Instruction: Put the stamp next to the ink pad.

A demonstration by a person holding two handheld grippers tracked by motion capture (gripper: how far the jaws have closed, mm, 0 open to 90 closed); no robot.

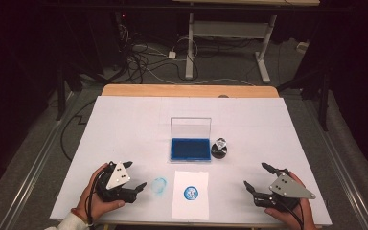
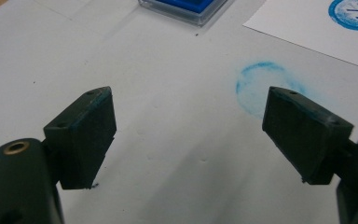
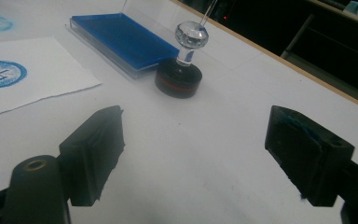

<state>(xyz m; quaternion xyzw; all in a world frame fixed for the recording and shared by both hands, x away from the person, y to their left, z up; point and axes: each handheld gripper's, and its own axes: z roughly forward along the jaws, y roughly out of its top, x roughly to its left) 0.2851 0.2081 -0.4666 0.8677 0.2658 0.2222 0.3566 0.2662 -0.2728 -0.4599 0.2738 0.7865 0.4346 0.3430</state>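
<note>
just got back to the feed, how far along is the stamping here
Looks largely done: the paper already carries a round blue print, and a fainter blue smudge marks the table beside it. The stamp stands upright by the open ink pad, touched by neither gripper. Nothing is in hand: the left gripper and right gripper both rest with jaws open. Possibly left: closing the pad's lid.
</note>
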